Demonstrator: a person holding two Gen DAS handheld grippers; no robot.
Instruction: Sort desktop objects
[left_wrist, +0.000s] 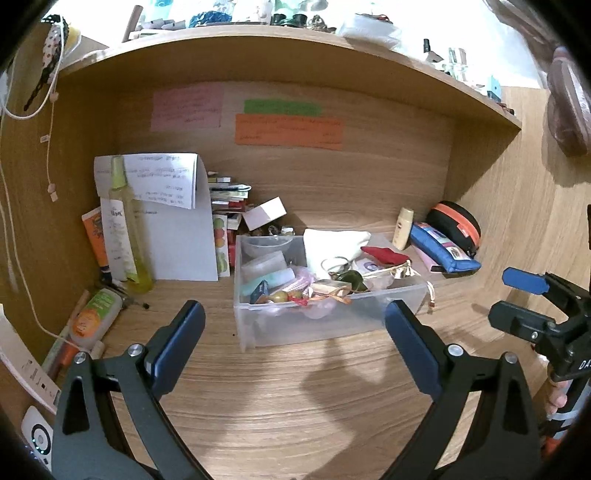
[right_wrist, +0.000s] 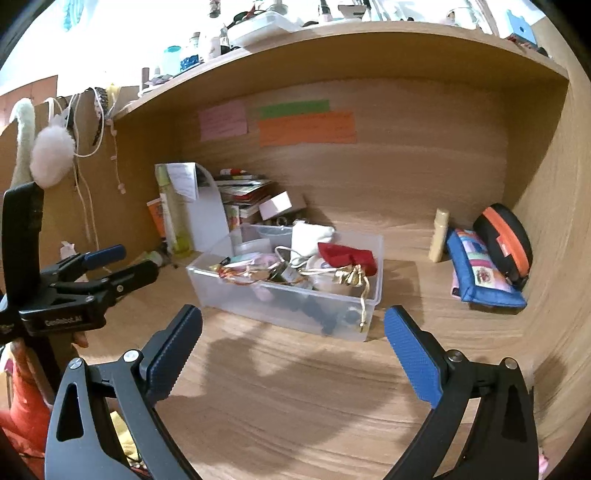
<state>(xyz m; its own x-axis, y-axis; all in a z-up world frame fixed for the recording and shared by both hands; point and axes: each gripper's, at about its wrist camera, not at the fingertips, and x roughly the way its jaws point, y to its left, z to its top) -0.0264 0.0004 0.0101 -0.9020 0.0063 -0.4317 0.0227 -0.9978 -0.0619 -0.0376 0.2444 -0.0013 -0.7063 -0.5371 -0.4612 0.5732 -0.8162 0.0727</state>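
Observation:
A clear plastic bin (left_wrist: 314, 326) (right_wrist: 258, 301) full of small items stands on the wooden desk. It holds a red pouch (left_wrist: 384, 254) (right_wrist: 347, 256), a white cloth (left_wrist: 332, 245) and several trinkets. My left gripper (left_wrist: 295, 314) is open and empty, just in front of the bin. My right gripper (right_wrist: 293, 317) is open and empty, also in front of the bin, to its right. Each gripper shows at the edge of the other's view, the right one in the left wrist view (left_wrist: 517, 299) and the left one in the right wrist view (right_wrist: 122, 262).
A blue pencil case (left_wrist: 443, 249) (right_wrist: 480, 277), a black-orange pouch (right_wrist: 504, 236) and a beige tube (right_wrist: 439, 236) sit in the back right corner. Bottles (left_wrist: 129, 229), papers (left_wrist: 177, 221) and stacked books (left_wrist: 229, 199) stand at the back left. An orange-labelled bottle (left_wrist: 96, 317) lies at left.

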